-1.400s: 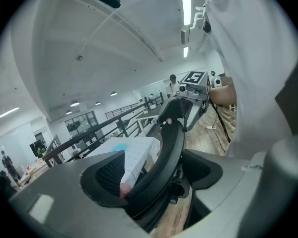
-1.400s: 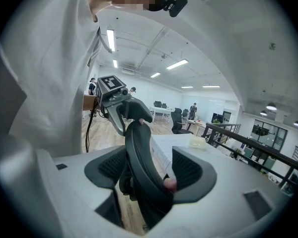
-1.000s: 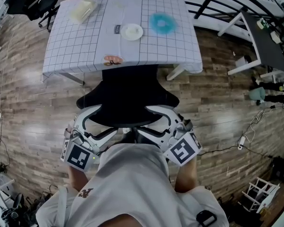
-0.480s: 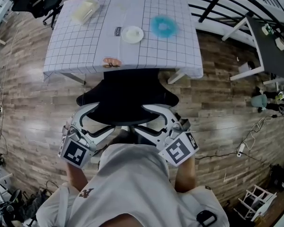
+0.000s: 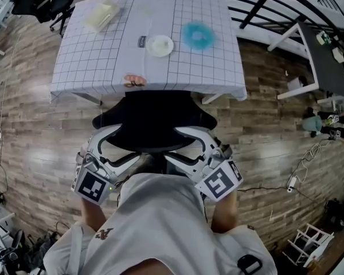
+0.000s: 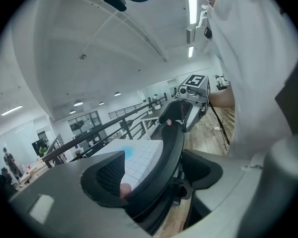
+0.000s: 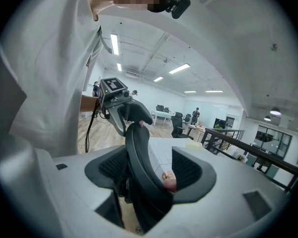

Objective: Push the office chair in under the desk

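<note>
Facing the desk (image 5: 92,56) with the office chair (image 5: 155,122) right in front of me, its front just tucked under the near edge.
Left gripper (image 6: 156,175) and right gripper (image 7: 149,175) are both clamped on the backrest rim. There's a white plate (image 5: 160,45) up top.

Ahead of us the office chair (image 5: 155,122) fills the way to the desk (image 5: 103,56); we see bare floor (image 5: 40,142) on both its sides
</note>
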A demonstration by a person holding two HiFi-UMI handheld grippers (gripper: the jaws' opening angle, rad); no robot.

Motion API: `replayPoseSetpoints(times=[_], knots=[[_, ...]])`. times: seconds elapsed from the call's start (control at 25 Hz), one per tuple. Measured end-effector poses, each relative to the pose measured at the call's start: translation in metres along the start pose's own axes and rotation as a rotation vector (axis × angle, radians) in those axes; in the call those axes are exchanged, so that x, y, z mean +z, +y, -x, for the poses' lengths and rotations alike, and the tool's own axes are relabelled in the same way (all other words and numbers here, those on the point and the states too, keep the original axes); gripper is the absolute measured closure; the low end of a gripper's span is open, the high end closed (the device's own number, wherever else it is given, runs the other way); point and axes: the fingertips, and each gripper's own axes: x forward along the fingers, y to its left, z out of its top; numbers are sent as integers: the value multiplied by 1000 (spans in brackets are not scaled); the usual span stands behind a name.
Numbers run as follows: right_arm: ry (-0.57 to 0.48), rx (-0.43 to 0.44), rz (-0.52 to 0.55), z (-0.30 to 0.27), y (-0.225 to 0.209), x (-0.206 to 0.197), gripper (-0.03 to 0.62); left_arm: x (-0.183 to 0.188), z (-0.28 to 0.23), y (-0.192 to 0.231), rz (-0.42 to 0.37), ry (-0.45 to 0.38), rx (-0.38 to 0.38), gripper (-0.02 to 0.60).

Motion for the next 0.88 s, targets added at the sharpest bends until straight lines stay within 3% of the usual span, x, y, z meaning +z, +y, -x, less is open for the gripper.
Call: replayPoseSetpoints(times=[0.88], knots=[[21, -51, -36, -28, -48, -3, 303, -6, -21, 54, -31, -25, -58, 230]])
